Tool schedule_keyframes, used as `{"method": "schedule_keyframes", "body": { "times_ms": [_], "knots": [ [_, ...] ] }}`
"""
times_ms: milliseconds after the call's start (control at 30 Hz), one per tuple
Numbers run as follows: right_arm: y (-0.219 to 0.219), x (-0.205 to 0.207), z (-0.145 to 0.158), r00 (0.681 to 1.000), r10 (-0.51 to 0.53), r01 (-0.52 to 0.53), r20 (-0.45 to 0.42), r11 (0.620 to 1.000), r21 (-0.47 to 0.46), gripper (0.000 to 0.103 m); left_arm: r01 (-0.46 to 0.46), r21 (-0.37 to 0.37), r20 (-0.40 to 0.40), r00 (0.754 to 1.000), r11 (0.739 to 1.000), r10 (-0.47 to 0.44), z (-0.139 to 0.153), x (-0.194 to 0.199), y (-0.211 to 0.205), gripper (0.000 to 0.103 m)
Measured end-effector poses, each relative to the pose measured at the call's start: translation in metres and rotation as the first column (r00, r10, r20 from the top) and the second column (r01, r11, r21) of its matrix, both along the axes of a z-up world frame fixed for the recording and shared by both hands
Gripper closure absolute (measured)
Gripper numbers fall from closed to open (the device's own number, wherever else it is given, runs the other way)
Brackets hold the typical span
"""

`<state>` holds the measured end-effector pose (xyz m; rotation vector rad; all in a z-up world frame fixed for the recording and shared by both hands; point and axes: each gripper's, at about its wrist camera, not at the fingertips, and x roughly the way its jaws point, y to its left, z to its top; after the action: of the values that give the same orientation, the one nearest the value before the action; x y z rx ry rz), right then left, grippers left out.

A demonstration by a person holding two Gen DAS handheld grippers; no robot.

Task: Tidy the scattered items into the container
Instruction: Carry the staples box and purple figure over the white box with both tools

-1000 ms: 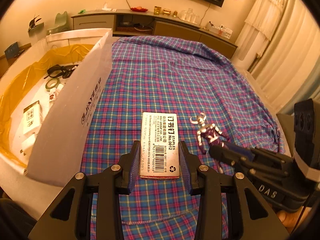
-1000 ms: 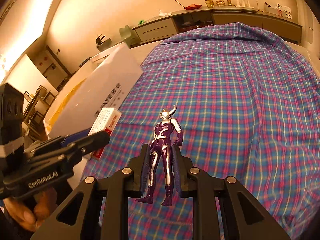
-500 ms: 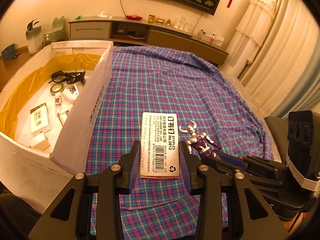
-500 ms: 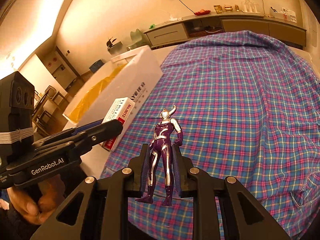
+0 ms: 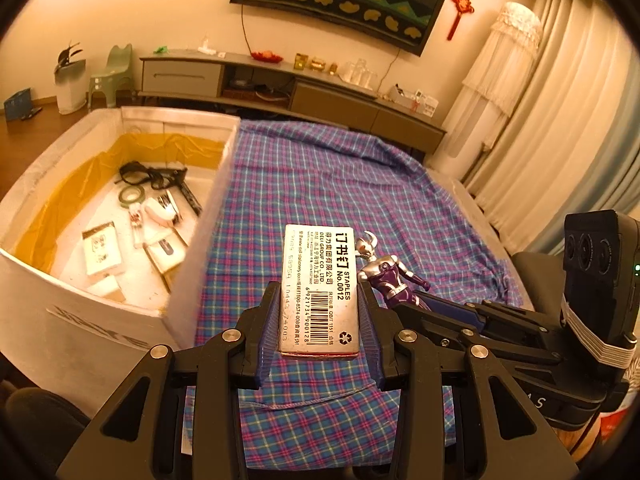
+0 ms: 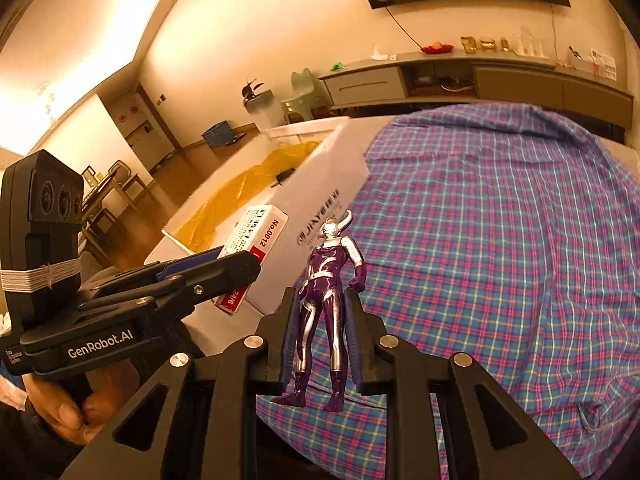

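Above plaid cloth (image 5: 320,184): one staple box (image 5: 319,286), one figurine (image 6: 326,292).

One box of staples (image 5: 319,288) up in the air, one purple-and-silver toy figure (image 6: 329,304) beside it, so that's two items off the cloth. Two grippers in play: the left gripper (image 5: 319,320) and the right gripper (image 6: 320,332), each with two fingers. One white container (image 5: 208,216) at the side, one yellow liner (image 5: 60,196) inside it. Counting what's lying in there: one pair of black glasses (image 5: 138,174), one roll of green tape (image 5: 130,196), one black pen-like stick (image 5: 190,198), and roughly five small white or tan packets, hard to separate. One plaid cloth (image 5: 320,184) spread under everything. One hand (image 6: 60,408) visible.
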<state>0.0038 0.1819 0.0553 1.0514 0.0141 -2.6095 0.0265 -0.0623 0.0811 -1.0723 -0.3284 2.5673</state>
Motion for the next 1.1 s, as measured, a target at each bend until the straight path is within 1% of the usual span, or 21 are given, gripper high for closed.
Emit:
{"method": "schedule_keyframes", "body": {
  "times_ms": [200, 467, 600, 967, 1100],
  "knots": [
    [-0.019, -0.002, 0.013, 0.999, 0.039, -0.039, -0.032, 0.999, 0.016, 0.080, -0.033, 0.007, -0.037, 0.999, 0.999, 0.033, 0.015, 0.004, -0.024, 0.064],
    [-0.047, -0.007, 0.030, 0.993, 0.085, -0.082, -0.076, 0.996, 0.047, 0.080, -0.099, 0.039, -0.044, 0.994, 0.994, 0.100, 0.021, -0.001, -0.065, 0.064],
    [-0.061, -0.011, 0.037, 0.990, 0.105, -0.100, -0.093, 0.993, 0.062, 0.080, -0.122, 0.041, -0.059, 0.991, 0.992, 0.124, 0.025, -0.003, -0.083, 0.064],
    [-0.105, -0.033, 0.043, 0.980, 0.166, -0.152, -0.110, 0.980, 0.125, 0.080, -0.191, 0.040, -0.094, 0.976, 0.981, 0.194, 0.041, -0.022, -0.134, 0.064],
    [-0.118, -0.044, 0.042, 0.978, 0.178, -0.163, -0.108, 0.977, 0.136, 0.080, -0.202, 0.059, -0.088, 0.974, 0.978, 0.207, 0.041, -0.032, -0.150, 0.064]
  ]
}}
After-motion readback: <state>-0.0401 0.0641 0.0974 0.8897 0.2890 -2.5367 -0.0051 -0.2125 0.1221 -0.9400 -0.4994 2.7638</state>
